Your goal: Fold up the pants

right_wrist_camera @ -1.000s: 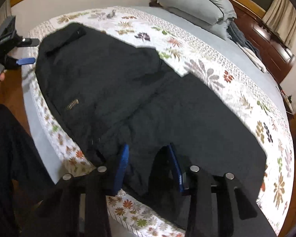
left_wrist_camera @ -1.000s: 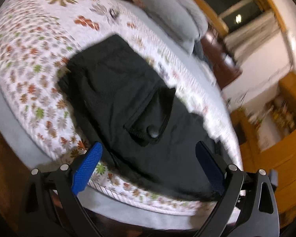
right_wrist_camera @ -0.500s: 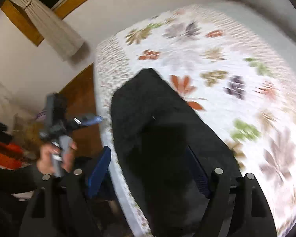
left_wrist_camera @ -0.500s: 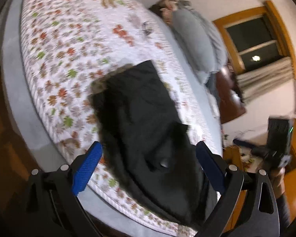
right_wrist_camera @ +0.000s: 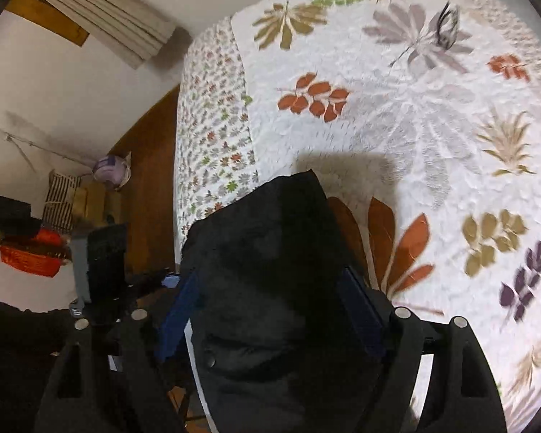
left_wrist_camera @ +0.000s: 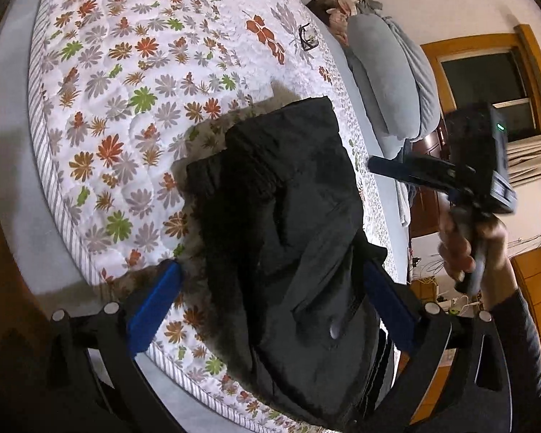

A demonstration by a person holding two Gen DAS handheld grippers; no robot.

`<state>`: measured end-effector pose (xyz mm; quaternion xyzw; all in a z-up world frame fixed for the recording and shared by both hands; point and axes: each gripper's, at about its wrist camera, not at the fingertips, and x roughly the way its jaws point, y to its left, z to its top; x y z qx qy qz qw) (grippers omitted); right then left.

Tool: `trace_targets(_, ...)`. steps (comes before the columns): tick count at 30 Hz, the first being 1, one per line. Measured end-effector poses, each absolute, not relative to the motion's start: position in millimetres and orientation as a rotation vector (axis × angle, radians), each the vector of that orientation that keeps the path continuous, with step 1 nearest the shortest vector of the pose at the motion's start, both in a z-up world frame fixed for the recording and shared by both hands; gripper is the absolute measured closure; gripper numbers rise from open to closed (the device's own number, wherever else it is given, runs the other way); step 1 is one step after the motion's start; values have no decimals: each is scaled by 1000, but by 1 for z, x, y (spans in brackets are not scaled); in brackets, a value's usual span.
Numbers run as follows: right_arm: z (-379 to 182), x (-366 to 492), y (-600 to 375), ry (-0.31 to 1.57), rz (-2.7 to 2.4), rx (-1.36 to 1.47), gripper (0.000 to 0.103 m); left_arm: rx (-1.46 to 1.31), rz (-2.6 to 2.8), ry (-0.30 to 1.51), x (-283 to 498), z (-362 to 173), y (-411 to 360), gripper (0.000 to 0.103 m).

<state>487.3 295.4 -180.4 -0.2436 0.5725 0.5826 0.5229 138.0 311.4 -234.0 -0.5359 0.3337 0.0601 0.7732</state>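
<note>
1. A floral quilt (left_wrist_camera: 119, 115) covers the bed (left_wrist_camera: 7, 166), with grey pillows (left_wrist_camera: 389, 83) at its head and a wood-framed window (left_wrist_camera: 487, 83) beyond.
2. Black pants (left_wrist_camera: 288, 238) lie bunched at the quilt's near edge, their lower end hanging over it (a button shows on the fabric).
3. The left gripper (left_wrist_camera: 270, 306) has its blue fingers (left_wrist_camera: 151, 303) wide apart on either side of the pants; whether either pad touches cloth cannot be told.
4. The right gripper (right_wrist_camera: 270, 317) also has its fingers (right_wrist_camera: 360, 317) apart, with the dark fabric (right_wrist_camera: 270, 288) filling the gap between them.
5. A second ago the pants lay spread long across the quilt; now they are gathered into a shorter, thicker heap, and both cameras have swung round.
6. Only the left view shows the pillows, the window, and the person's hand (left_wrist_camera: 465, 241) gripping the right tool (left_wrist_camera: 447, 169); glasses (left_wrist_camera: 308, 38) lie near the quilt's far edge.
7. Only the right view shows the wood floor (right_wrist_camera: 151, 195), a folded blind (right_wrist_camera: 101, 11) high on the wall, and red clutter (right_wrist_camera: 32, 256) at the room's side (partly blurred).
</note>
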Motion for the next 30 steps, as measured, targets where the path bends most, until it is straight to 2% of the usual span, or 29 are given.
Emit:
trace_targets(7,-214,501,321,1448,1442,-634,21,-1121,149,750,154,-234,307,3)
trace_targets(15,-225,507,336,1480,1465,-669,21,-1122,132,758,161,-238,309,3)
trace_targets(22,-222,506,339,1496,1490,-680,20,-1373,27,645,129,-258,337,3)
trace_targets(30,-231,505,344,1515,1518,-669,20,-1355,46,680,140,-249,332,3)
